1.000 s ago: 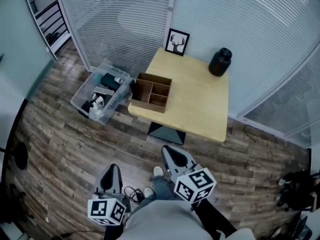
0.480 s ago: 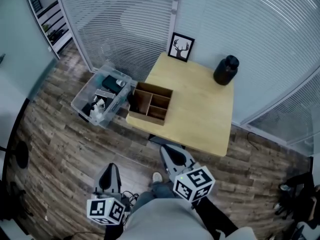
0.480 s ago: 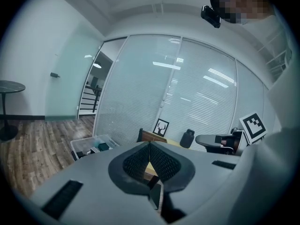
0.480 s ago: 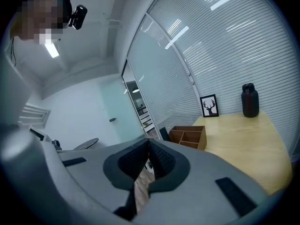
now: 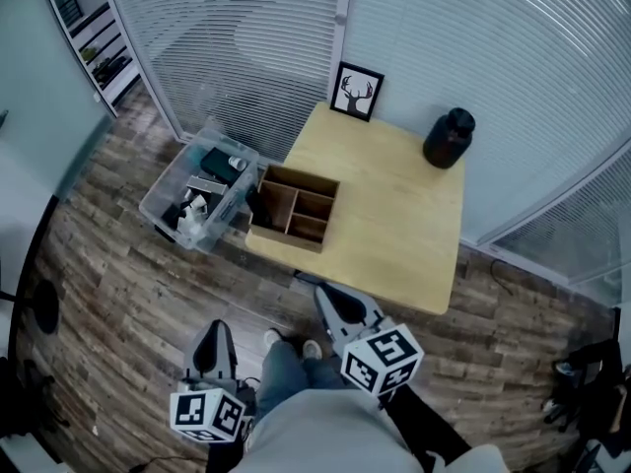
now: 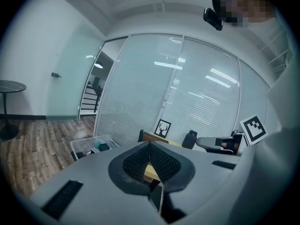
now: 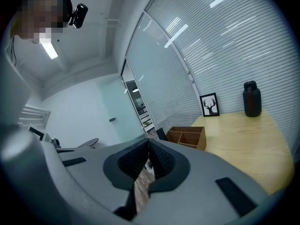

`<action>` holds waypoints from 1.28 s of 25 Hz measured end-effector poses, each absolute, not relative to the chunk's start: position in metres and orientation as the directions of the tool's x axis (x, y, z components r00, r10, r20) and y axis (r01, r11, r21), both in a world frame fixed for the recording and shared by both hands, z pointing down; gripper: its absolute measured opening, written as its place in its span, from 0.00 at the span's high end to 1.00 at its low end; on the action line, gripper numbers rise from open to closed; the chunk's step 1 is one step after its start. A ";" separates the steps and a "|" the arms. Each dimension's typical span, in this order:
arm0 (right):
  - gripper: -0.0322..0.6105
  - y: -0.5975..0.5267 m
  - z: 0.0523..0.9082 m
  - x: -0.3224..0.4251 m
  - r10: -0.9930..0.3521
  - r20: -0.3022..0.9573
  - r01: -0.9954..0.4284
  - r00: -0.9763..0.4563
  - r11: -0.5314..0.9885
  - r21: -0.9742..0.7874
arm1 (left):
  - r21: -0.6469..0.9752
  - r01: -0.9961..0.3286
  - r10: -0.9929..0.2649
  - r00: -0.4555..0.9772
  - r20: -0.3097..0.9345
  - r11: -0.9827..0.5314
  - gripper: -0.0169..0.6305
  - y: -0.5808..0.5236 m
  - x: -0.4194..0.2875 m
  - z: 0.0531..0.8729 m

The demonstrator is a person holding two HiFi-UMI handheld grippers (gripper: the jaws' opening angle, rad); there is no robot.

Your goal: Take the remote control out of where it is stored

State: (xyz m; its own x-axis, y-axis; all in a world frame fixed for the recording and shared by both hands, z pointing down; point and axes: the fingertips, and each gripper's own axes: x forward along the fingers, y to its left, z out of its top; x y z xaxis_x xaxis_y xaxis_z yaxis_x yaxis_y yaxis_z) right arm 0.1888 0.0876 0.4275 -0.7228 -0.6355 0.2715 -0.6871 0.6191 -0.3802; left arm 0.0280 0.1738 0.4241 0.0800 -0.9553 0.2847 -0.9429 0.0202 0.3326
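Note:
No remote control can be made out in any view. A wooden compartment organiser (image 5: 296, 205) sits at the near left corner of the light wooden table (image 5: 394, 225); its compartments look bare from above. A small dark object (image 5: 258, 193) leans at its left side. On the floor stands a clear plastic bin (image 5: 232, 205) with several items inside. My left gripper (image 5: 216, 326) and right gripper (image 5: 326, 293) hang low in front of the table, over the floor, both shut and holding nothing. The right gripper view shows the organiser (image 7: 187, 136) ahead.
A framed deer picture (image 5: 356, 91) and a black jar (image 5: 449, 138) stand at the table's far edge against blind-covered glass walls. A shelf unit (image 5: 84, 28) is at the far left. The person's shoes (image 5: 311, 348) are on the wood floor between the grippers.
The person has stepped a little toward the table, so the table and the bin have shifted slightly in the head view. Both grippers stay shut and low.

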 end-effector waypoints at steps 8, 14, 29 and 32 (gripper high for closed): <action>0.94 0.065 0.430 0.171 -0.654 0.271 -0.703 -0.707 0.602 -0.379 | 0.329 -0.944 -0.954 0.097 0.284 0.002 0.96 0.149 0.008 0.425; 0.94 0.038 0.429 0.146 -0.681 0.273 -0.727 -0.680 0.575 -0.375 | 0.329 -0.943 -0.949 0.145 0.280 -0.047 0.96 0.116 -0.018 0.423; 0.94 -0.023 0.437 0.079 -0.726 0.287 -0.775 -0.624 0.530 -0.344 | 0.326 -0.928 -0.926 0.271 0.262 -0.180 0.96 0.029 -0.083 0.421; 0.94 -0.036 0.441 0.067 -0.737 0.290 -0.788 -0.610 0.527 -0.318 | 0.316 -0.930 -0.924 0.277 0.262 -0.189 0.96 0.016 -0.103 0.421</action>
State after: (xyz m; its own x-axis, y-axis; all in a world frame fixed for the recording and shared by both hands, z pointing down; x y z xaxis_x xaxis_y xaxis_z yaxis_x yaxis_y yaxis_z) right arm 0.0667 -0.0356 0.4413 -0.6104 -0.7370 0.2902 -0.7879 0.5275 -0.3177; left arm -0.1034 0.0159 0.4209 0.2774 -0.9245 0.2615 -0.9295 -0.1894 0.3165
